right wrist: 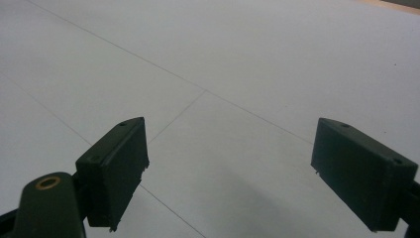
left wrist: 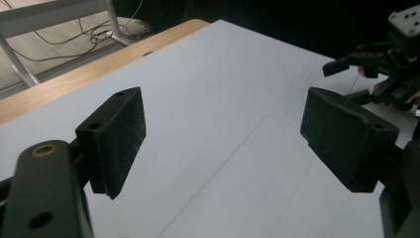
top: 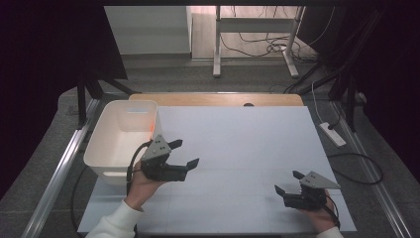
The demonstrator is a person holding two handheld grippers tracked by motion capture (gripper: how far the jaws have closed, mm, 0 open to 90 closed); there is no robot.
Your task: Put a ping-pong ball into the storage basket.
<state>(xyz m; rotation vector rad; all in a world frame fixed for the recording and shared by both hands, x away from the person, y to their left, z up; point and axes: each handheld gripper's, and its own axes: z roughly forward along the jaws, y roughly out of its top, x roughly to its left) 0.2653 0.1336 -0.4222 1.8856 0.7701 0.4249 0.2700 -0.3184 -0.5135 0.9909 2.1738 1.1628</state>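
Bin: the white plastic bin (top: 124,136) is the thing nearest the tongs; it sits at the left edge of the desk, left of centre in the high view, upright with its mouth up.
Bin look: rounded corners, plain white walls, an orange glow on the inner right wall; what lies on its floor cannot be made out.
Left tongs: the left tongs (top: 187,154) hang just right of the bin's near corner, apart from it, jaws wide and holding nothing, likely poised so the bin stays within easy reach.
Right tongs: the right tongs (top: 289,182) rest low at the lower right of the high view, well apart from the bin, jaws spread and holding nothing, seemingly waiting.
Desk: the white sheet on the desk (top: 237,148) is bare between both pairs.
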